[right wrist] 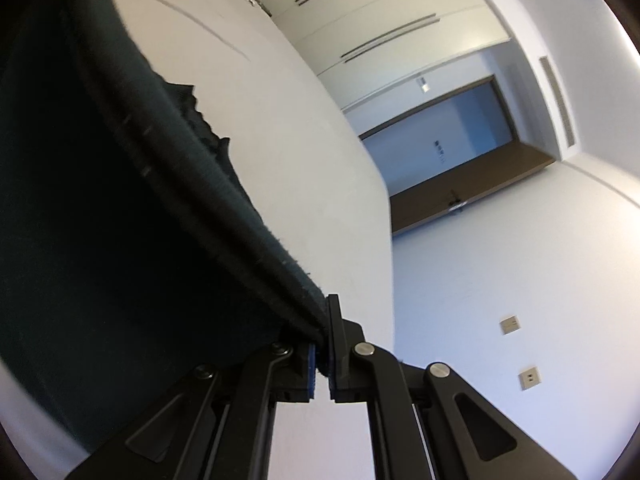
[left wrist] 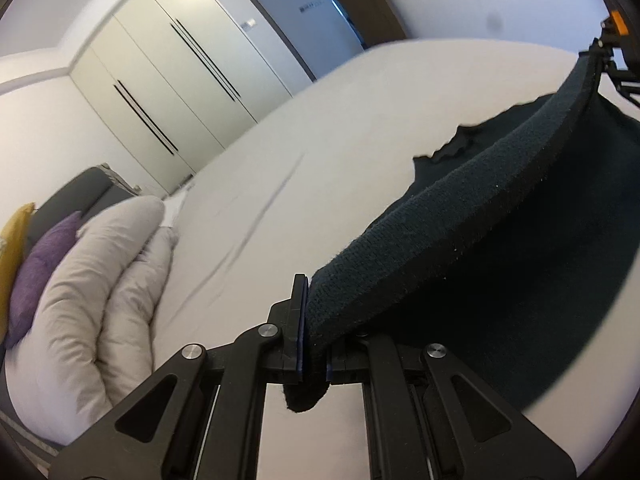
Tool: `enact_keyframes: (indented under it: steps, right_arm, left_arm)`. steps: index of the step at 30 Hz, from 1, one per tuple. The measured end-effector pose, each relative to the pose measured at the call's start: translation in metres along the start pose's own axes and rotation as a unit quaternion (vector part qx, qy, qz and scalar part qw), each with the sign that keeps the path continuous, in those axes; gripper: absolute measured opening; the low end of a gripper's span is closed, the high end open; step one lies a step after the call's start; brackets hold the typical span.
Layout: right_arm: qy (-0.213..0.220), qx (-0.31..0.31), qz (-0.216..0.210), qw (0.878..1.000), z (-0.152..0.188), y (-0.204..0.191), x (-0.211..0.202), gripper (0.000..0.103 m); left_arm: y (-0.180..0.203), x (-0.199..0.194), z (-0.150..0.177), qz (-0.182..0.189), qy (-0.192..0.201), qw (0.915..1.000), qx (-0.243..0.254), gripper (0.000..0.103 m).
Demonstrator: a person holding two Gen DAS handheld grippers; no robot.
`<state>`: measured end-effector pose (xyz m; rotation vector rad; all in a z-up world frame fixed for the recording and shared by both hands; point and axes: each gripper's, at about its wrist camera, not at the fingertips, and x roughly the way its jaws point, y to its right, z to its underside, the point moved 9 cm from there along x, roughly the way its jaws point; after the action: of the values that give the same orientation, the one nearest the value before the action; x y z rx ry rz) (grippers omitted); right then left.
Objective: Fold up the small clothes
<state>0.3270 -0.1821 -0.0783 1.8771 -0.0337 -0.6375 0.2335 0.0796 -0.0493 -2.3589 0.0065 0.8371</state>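
A dark navy garment [left wrist: 500,248] with a thick ribbed band hangs stretched between my two grippers above a white bed [left wrist: 320,140]. My left gripper [left wrist: 314,344] is shut on one end of the band. My right gripper [right wrist: 322,344] is shut on the other end; the garment [right wrist: 120,220] fills the left of the right wrist view. In the left wrist view the right gripper [left wrist: 612,52] shows at the far upper right, at the band's other end. The cloth's lower edge lies crumpled on the bed.
A folded grey duvet [left wrist: 108,300], a purple cushion [left wrist: 40,264] and a yellow cushion [left wrist: 12,248] lie at the bed's left end. White wardrobes [left wrist: 168,80] and a door [right wrist: 460,128] stand beyond the bed [right wrist: 300,140].
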Motion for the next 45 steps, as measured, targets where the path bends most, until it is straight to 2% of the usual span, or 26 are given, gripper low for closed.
enact_keyframes:
  steps: [6, 9, 12, 13, 14, 16, 17, 18, 19, 22, 25, 28, 30, 32, 34, 36, 38, 39, 42, 43, 44, 45]
  right_arm:
    - [-0.03, -0.006, -0.039, 0.999, -0.016, -0.01, 0.061, 0.003]
    - [-0.051, 0.001, -0.068, 0.996, -0.017, -0.021, 0.081, 0.003]
    - [-0.074, 0.001, -0.082, 0.994, -0.014, -0.032, 0.103, 0.005]
    - [-0.089, 0.005, -0.091, 0.992, -0.011, -0.037, 0.111, 0.016]
    - [-0.098, 0.014, -0.091, 0.991, -0.01, -0.038, 0.119, 0.038]
    - [-0.095, 0.042, -0.074, 0.992, -0.003, -0.036, 0.12, 0.053]
    - [-0.095, 0.064, -0.078, 0.99, -0.002, -0.032, 0.12, 0.061]
    - [-0.097, 0.08, -0.081, 0.989, 0.001, -0.03, 0.119, 0.065]
    - [-0.097, 0.091, -0.083, 0.988, 0.004, -0.028, 0.118, 0.069]
    - [-0.107, 0.132, -0.097, 0.981, 0.01, -0.016, 0.118, 0.069]
    - [-0.122, 0.205, -0.106, 0.965, 0.019, -0.003, 0.109, 0.069]
    - [-0.133, 0.295, -0.113, 0.939, 0.035, 0.014, 0.093, 0.069]
    - [-0.117, 0.351, -0.141, 0.919, 0.037, 0.02, 0.076, 0.069]
    - [-0.088, 0.386, -0.181, 0.9, 0.025, 0.021, 0.057, 0.069]
    - [-0.069, 0.408, -0.203, 0.887, 0.017, 0.016, 0.041, 0.069]
    - [-0.051, 0.439, -0.24, 0.864, 0.008, 0.007, 0.029, 0.069]
    - [-0.043, 0.462, -0.247, 0.851, 0.009, 0.006, 0.023, 0.067]
    - [-0.044, 0.48, -0.238, 0.843, 0.016, 0.01, 0.022, 0.066]
    - [-0.062, 0.559, -0.193, 0.804, 0.055, 0.036, 0.033, 0.066]
    - [-0.07, 0.576, -0.179, 0.794, 0.069, 0.045, 0.037, 0.066]
    - [-0.078, 0.589, -0.161, 0.788, 0.085, 0.051, 0.041, 0.066]
    - [-0.084, 0.595, -0.15, 0.785, 0.097, 0.055, 0.044, 0.066]
  left_arm:
    - [0.007, 0.086, -0.023, 0.021, -0.035, 0.9992, -0.003, 0.006]
    - [0.014, 0.121, -0.021, 0.025, -0.045, 0.9987, 0.005, 0.006]
    - [0.025, 0.156, -0.018, 0.026, -0.063, 0.9977, 0.004, 0.012]
    - [0.029, 0.171, -0.014, 0.036, -0.08, 0.9961, 0.002, 0.014]
    - [0.031, 0.184, -0.009, 0.04, -0.096, 0.9946, -0.003, 0.019]
    - [0.026, 0.199, -0.005, 0.034, -0.106, 0.9935, -0.024, 0.031]
    - [0.023, 0.2, -0.004, 0.034, -0.105, 0.9933, -0.035, 0.05]
    - [0.015, 0.201, -0.005, 0.028, -0.099, 0.9932, -0.054, 0.066]
    - [0.009, 0.201, -0.004, 0.026, -0.096, 0.9929, -0.066, 0.07]
    - [-0.013, 0.203, 0.0, 0.021, -0.103, 0.9894, -0.101, 0.072]
    - [-0.045, 0.199, 0.003, 0.003, -0.1, 0.9852, -0.139, 0.072]
    - [-0.077, 0.191, 0.005, -0.01, -0.09, 0.9772, -0.192, 0.072]
    - [-0.089, 0.185, 0.003, -0.01, -0.083, 0.9718, -0.22, 0.072]
    - [-0.087, 0.175, -0.003, 0.005, -0.076, 0.9702, -0.23, 0.072]
    - [-0.069, 0.164, -0.013, 0.025, -0.067, 0.9731, -0.219, 0.072]
    - [-0.059, 0.145, -0.013, 0.039, -0.059, 0.9754, -0.209, 0.072]
    - [-0.031, 0.138, -0.018, 0.053, -0.058, 0.9775, -0.196, 0.072]
    - [-0.018, 0.139, -0.02, 0.051, -0.059, 0.9798, -0.184, 0.072]
    - [0.018, 0.142, -0.011, 0.048, -0.072, 0.9854, -0.147, 0.072]
    - [0.031, 0.144, -0.007, 0.051, -0.08, 0.9858, -0.139, 0.072]
    - [0.055, 0.142, 0.002, 0.055, -0.095, 0.9856, -0.129, 0.072]
    - [0.063, 0.148, 0.01, 0.057, -0.109, 0.985, -0.121, 0.072]
